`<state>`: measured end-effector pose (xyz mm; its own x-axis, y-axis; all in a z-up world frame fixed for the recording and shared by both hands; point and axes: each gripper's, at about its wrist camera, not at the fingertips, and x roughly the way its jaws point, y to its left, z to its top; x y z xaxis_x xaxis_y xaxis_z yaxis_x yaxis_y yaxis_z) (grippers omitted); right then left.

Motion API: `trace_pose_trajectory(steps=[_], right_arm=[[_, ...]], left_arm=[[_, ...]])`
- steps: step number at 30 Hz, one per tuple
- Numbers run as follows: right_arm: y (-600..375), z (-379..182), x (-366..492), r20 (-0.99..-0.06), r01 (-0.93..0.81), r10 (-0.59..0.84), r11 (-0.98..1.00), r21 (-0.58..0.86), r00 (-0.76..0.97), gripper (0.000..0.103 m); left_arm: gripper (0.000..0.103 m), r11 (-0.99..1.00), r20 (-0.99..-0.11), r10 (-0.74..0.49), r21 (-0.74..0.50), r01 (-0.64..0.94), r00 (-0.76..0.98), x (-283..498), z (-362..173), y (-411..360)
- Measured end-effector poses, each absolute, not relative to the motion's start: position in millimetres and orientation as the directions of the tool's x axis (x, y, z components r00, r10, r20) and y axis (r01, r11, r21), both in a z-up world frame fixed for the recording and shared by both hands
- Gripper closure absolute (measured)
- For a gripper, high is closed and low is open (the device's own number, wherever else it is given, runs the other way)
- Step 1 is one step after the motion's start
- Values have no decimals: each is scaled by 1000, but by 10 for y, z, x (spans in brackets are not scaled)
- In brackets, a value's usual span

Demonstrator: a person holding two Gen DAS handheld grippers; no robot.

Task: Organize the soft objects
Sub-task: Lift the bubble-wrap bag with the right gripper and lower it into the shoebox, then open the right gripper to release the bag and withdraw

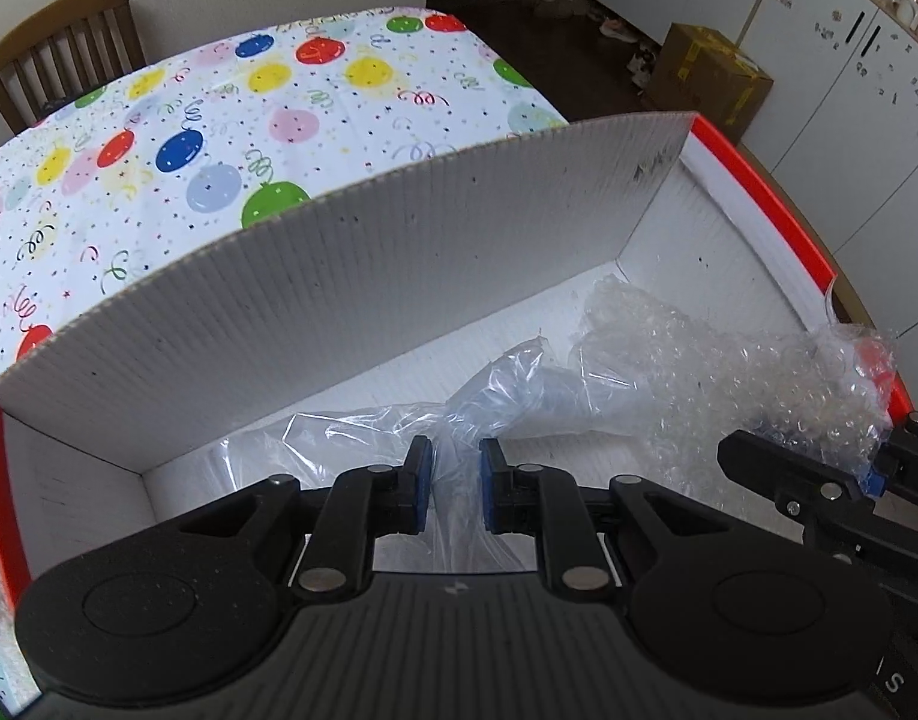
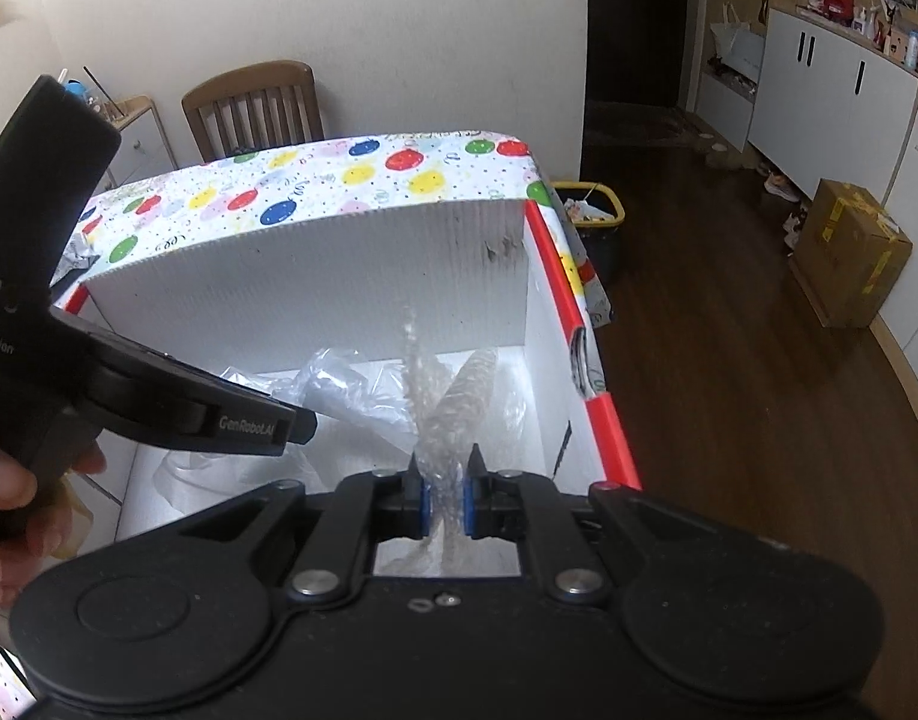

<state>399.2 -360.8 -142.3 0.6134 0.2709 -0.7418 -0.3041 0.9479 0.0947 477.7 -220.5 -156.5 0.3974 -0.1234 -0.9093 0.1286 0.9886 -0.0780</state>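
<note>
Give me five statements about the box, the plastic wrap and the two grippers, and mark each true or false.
1. The right hand-held gripper is clamped on bubble wrap. True.
2. The left hand-held gripper holds a red cloth. False: clear plastic film sits between its pads.
3. The bubble wrap lies on the balloon-print tablecloth, outside the box. False: it hangs into the white corrugated box.
4. The box has red edges on its outside. True.
5. The box stands on the wooden floor. False: it stands on the table with the tablecloth; a wooden chair is behind it.
</note>
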Motion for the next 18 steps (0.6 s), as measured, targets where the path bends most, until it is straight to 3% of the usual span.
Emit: trace_pose_trajectory(steps=[12,13,15,16,18], right_arm=[[-3593,-1470,3927,-751,-333,276,939,79,600,83],[-3594,-1465,3919,-750,-334,277,939,79,601,83],[-3596,-1456,3896,-749,-339,279,938,77,602,79],[-3596,-1450,3885,-748,-342,281,937,77,602,78],[-3595,-1425,3851,-744,-349,288,934,79,602,71]], left_arm=[[79,988,-906,-144,-109,111,397,4768,-1604,-2188],[74,988,-905,-145,-109,113,399,4761,-1599,-2188],[56,987,-902,-151,-116,110,405,4737,-1587,-2180],[32,987,-900,-153,-118,108,408,4719,-1577,-2178],[26,987,-891,-154,-120,106,426,4682,-1540,-2165]])
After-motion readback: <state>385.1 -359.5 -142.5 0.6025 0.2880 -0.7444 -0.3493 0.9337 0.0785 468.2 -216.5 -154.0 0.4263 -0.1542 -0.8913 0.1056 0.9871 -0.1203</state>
